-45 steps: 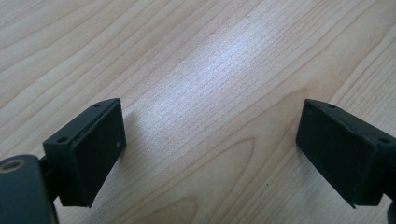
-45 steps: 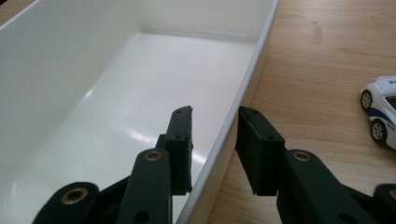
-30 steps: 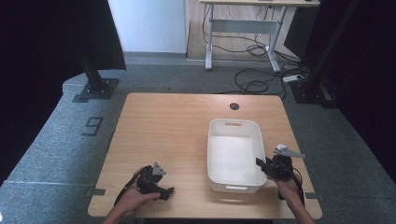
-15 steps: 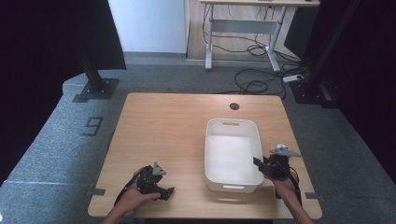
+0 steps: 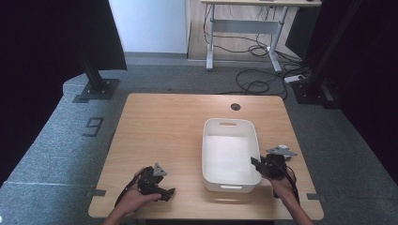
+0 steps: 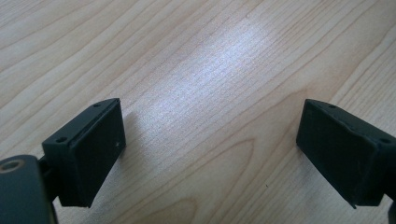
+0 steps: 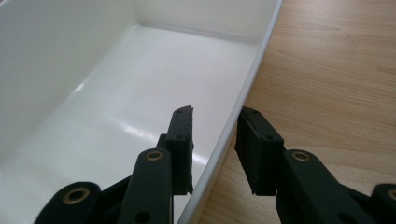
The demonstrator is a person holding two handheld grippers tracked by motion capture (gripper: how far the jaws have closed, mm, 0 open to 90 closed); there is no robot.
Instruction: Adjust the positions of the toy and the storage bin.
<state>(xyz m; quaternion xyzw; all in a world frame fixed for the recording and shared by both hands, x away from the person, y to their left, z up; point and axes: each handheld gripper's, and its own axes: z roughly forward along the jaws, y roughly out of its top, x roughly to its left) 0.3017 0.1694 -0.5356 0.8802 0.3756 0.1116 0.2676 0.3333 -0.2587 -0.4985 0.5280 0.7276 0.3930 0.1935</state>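
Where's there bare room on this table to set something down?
The whole left half of the table, from the far edge to the left claw, is bare. So is the far strip beyond the bin. Tightest: the right edge, where the right claw straddles the bin's wall.

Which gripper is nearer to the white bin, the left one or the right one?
Right. The right gripper has its jaws astride the white bin's side wall; the left gripper sits open on the table, apart from it.

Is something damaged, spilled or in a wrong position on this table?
Nothing stands out. The white plastic bin sits flat and empty on the wooden table. The right gripper straddles its rim; the left gripper is open over bare wood.
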